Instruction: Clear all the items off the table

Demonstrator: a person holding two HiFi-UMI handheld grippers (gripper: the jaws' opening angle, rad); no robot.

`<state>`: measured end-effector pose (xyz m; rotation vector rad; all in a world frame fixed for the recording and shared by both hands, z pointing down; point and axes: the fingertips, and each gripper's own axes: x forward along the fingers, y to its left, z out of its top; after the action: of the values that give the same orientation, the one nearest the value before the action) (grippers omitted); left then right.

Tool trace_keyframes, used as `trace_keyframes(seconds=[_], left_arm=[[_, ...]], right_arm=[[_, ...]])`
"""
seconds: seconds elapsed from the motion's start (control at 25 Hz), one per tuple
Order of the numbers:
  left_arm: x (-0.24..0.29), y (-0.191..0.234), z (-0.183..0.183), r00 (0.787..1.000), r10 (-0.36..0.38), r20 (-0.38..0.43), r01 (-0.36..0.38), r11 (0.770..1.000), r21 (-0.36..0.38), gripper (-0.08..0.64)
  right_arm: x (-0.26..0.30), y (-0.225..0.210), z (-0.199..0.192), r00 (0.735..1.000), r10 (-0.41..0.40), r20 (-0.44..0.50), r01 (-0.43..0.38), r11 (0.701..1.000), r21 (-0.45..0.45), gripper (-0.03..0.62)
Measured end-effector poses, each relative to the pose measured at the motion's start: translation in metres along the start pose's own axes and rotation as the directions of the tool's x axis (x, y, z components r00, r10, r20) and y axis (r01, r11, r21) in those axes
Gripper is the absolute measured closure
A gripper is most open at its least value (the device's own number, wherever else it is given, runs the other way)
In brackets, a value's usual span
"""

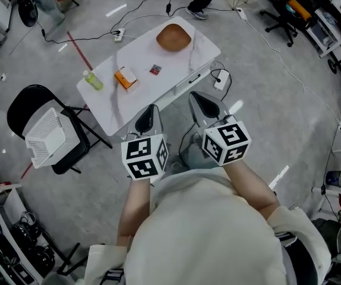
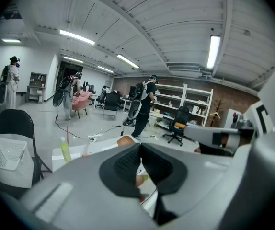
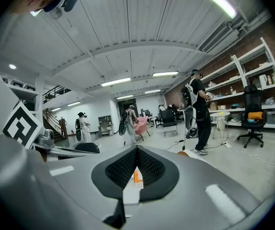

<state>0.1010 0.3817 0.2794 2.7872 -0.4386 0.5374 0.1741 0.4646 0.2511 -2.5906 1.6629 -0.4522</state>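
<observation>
A white table (image 1: 136, 52) stands ahead of me. On it are a brown wooden bowl (image 1: 173, 37) at the far end, a small red item (image 1: 155, 69) near the middle, an orange box (image 1: 125, 78) and a green bottle (image 1: 92, 80) by the left edge. My left gripper (image 1: 150, 109) and right gripper (image 1: 195, 95) hover side by side just short of the table's near edge, both shut and empty. In the left gripper view the shut left gripper (image 2: 140, 145) points over the table, with the bottle (image 2: 65, 150) to its left. The orange box (image 3: 136, 175) shows just past the shut right gripper (image 3: 137, 150).
A black folding chair (image 1: 25, 103) left of the table holds a white basket (image 1: 46, 136). Cables and a power strip (image 1: 119, 35) lie on the floor around the table, and a charger (image 1: 220, 81) lies at its right. A person (image 3: 198, 110) stands beyond it. Office chairs and shelves line the right.
</observation>
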Motion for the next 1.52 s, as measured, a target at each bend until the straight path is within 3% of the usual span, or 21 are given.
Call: trace_keyframes(seconds=[0.24, 0.76, 1.52], left_arm=[[0.016, 0.018, 0.001, 1.000, 0.021, -0.004, -0.021, 0.999, -0.039, 0.551], [0.073, 0.066, 0.019, 0.995, 0.095, -0.001, -0.095, 0.992, -0.080, 0.551], [0.196, 0.163, 0.075, 0.964, 0.264, -0.018, -0.263, 0.953, -0.147, 0.551]], right_arm=[[0.017, -0.005, 0.001, 1.000, 0.001, -0.007, -0.001, 1.000, -0.007, 0.594], [0.112, 0.001, 0.006, 0.991, 0.125, -0.047, -0.127, 0.992, -0.029, 0.594], [0.285, -0.028, 0.024, 0.939, 0.299, -0.172, -0.313, 0.947, -0.065, 0.594]])
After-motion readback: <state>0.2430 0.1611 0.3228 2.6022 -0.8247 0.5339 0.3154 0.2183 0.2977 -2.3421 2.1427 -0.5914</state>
